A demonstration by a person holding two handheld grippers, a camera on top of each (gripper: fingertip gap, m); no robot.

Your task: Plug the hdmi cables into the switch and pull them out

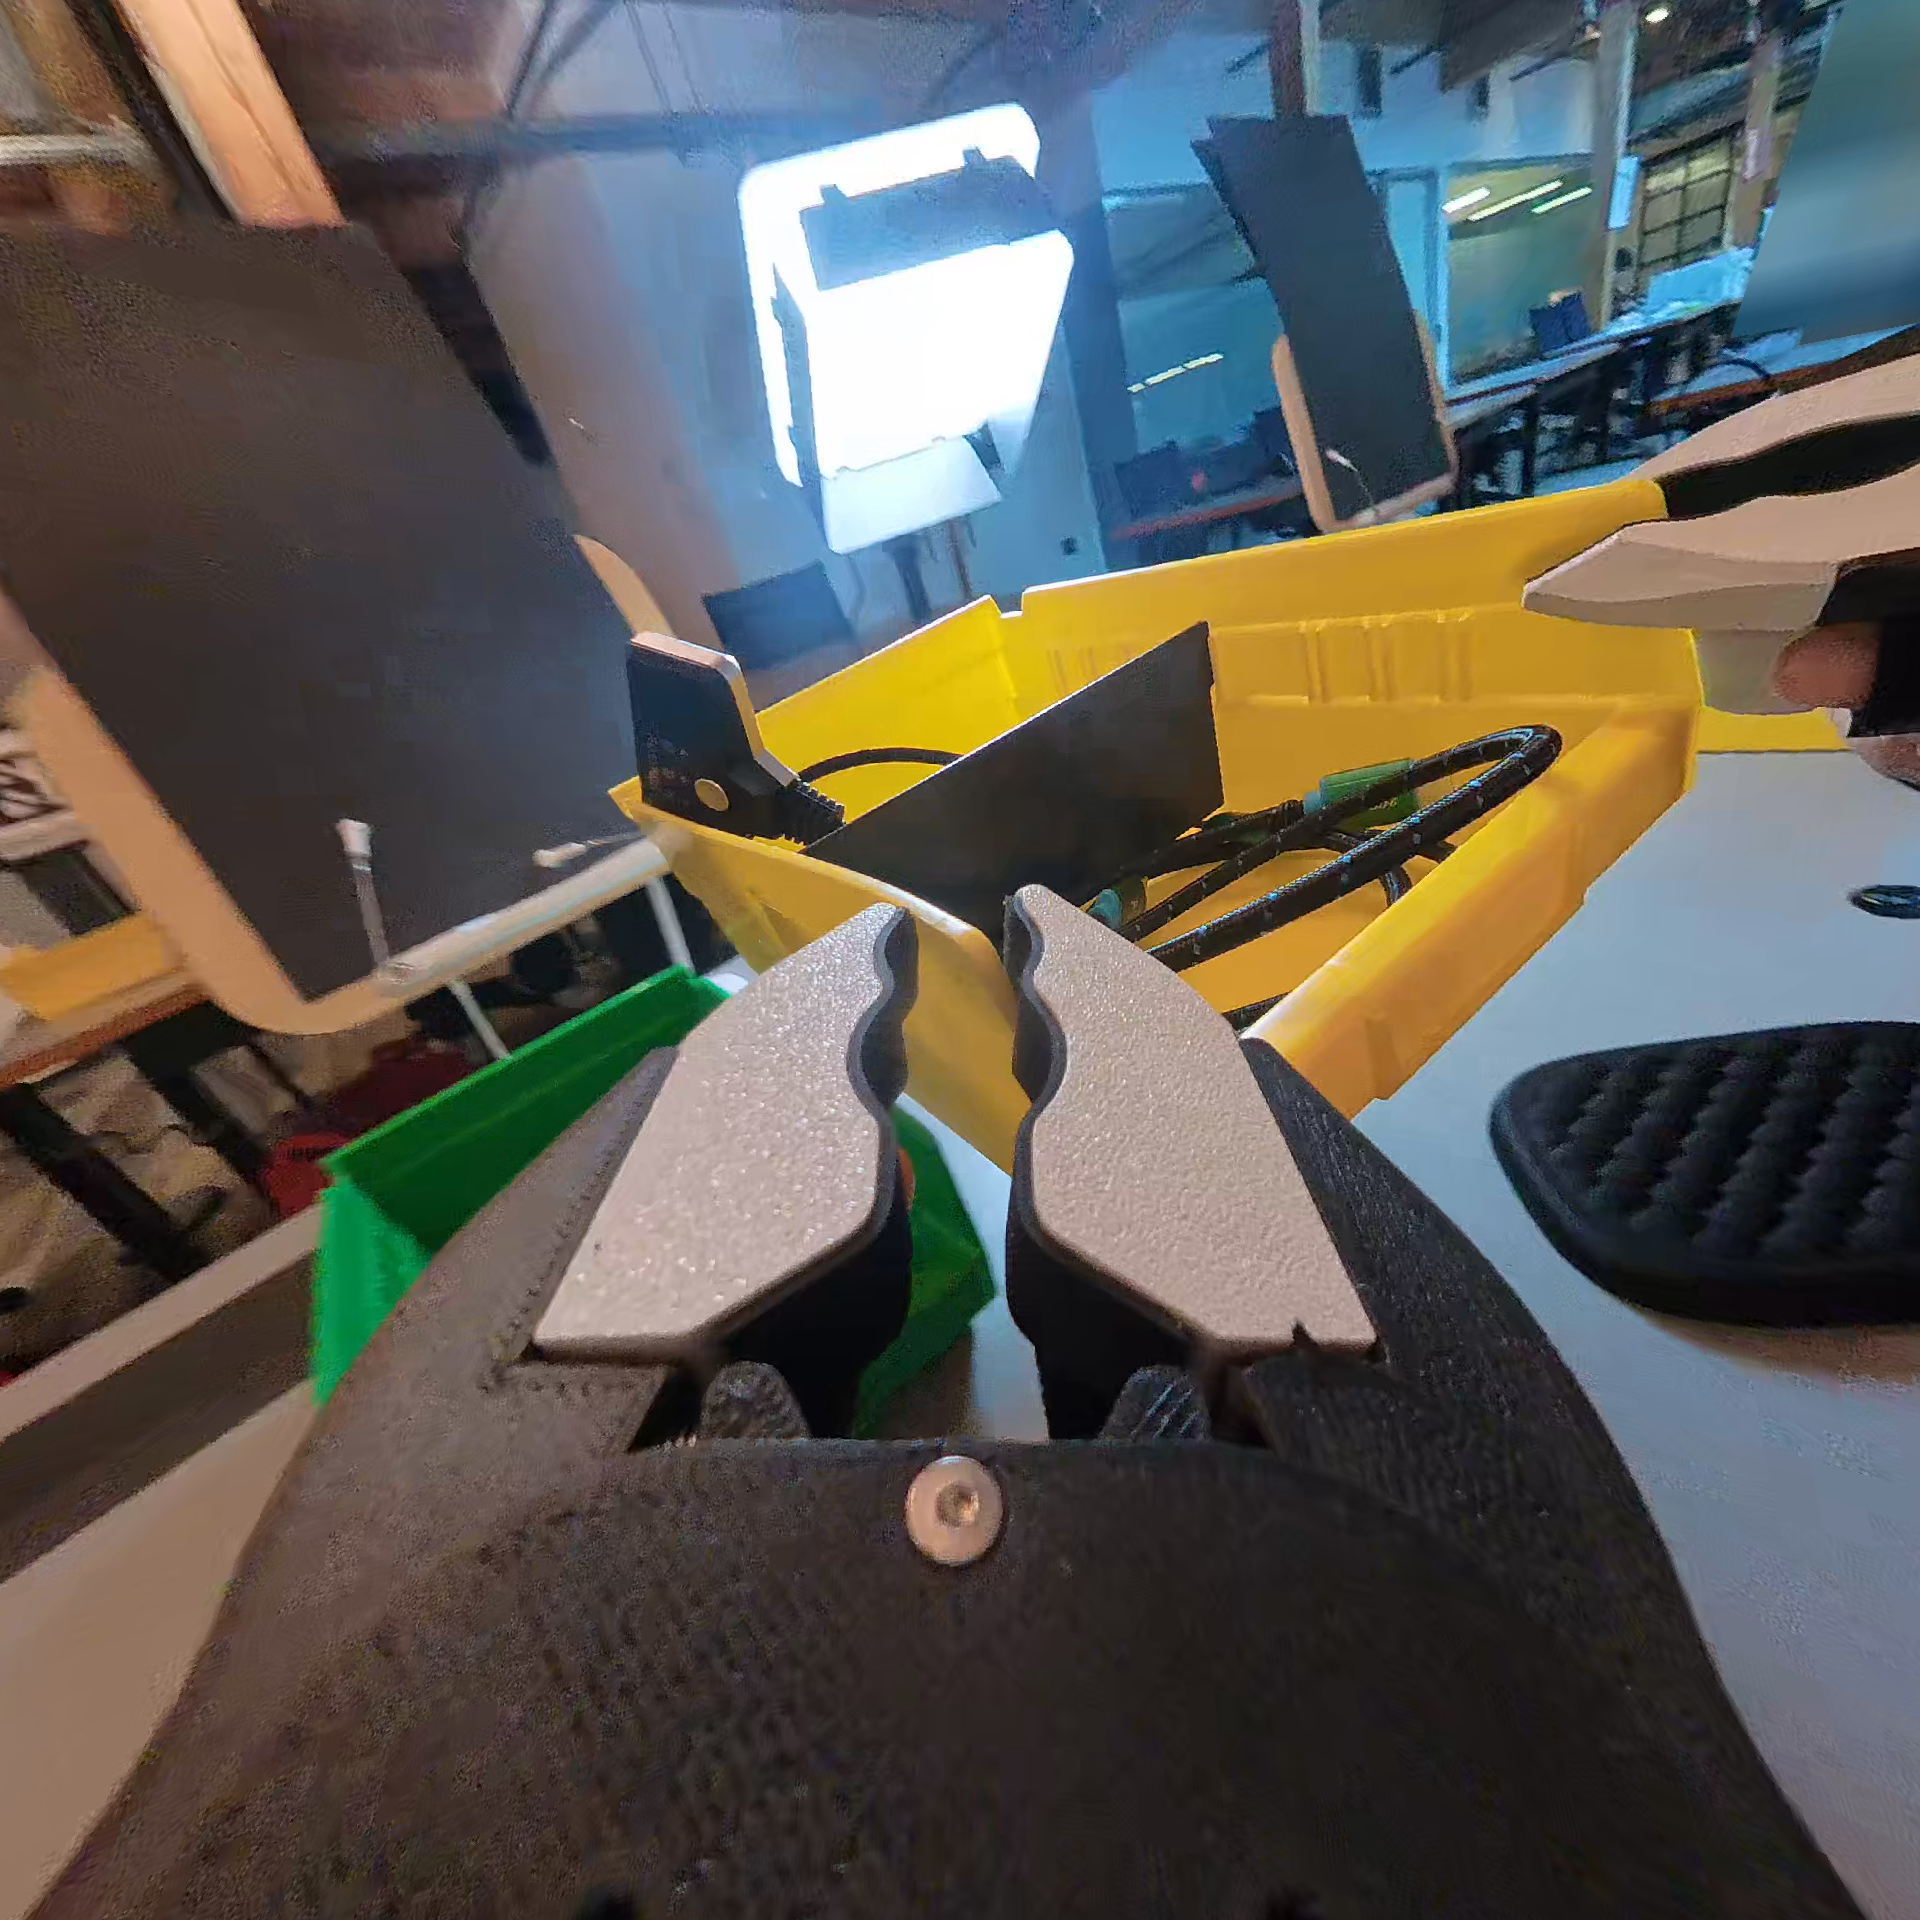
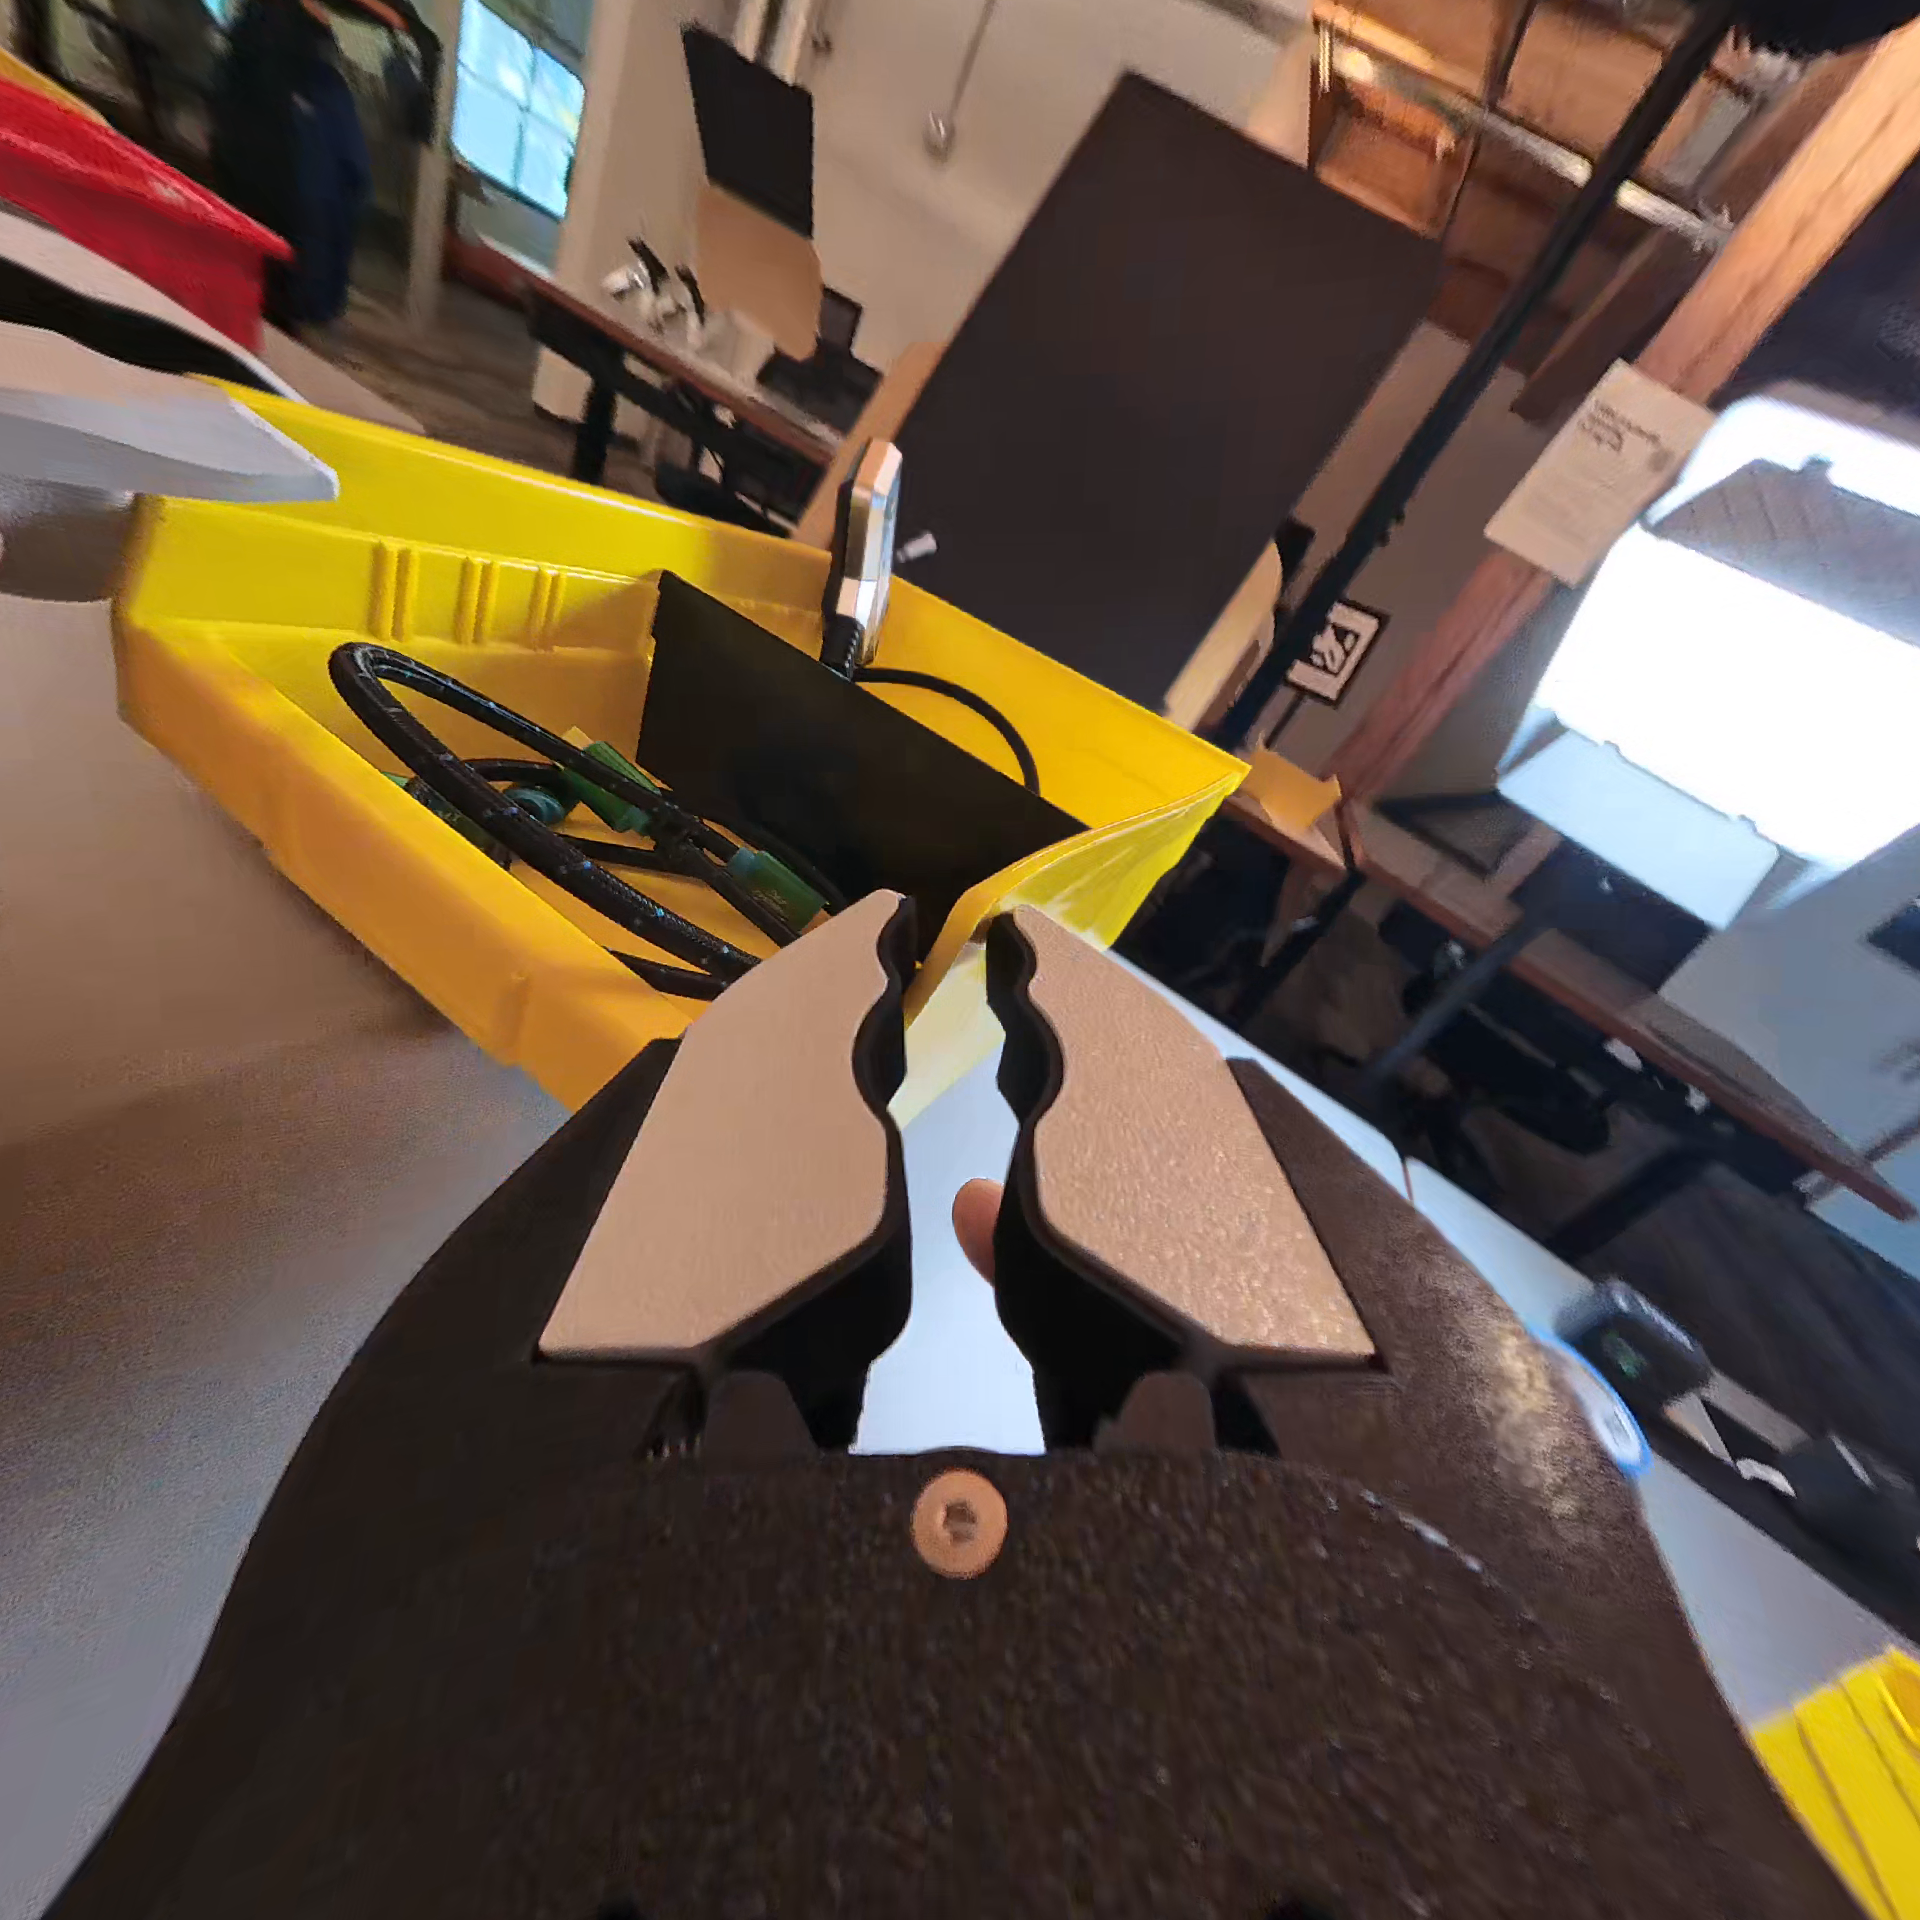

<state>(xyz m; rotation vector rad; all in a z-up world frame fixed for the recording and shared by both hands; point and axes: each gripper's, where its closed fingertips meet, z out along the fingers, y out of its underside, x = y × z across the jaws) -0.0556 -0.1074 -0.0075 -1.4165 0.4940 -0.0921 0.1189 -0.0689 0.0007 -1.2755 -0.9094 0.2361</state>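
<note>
A yellow bin (image 1: 1382, 665) (image 2: 312, 520) sits tilted on the white table. In it lie a flat black switch box (image 1: 1049, 800) (image 2: 831, 769) and coiled black braided HDMI cables with green plugs (image 1: 1351, 821) (image 2: 582, 810). A black-and-silver plug (image 1: 696, 727) (image 2: 868, 551) on a thin cord sticks up above the rim. My left gripper (image 1: 961, 935) is closed on the bin's near left corner wall. My right gripper (image 2: 951, 935) is closed on the bin's opposite corner, where the wall bends. Each gripper also shows at the other view's edge (image 1: 1714, 561) (image 2: 156, 447).
A green bin (image 1: 468, 1143) stands left of the yellow one at the table edge. A black textured pad (image 1: 1745, 1164) lies on the table (image 1: 1662, 1558) at the right. A red bin (image 2: 135, 229) is at the far left. A blue tape roll (image 2: 1621, 1403) lies at the right. Left tips to right tips: about 20 cm.
</note>
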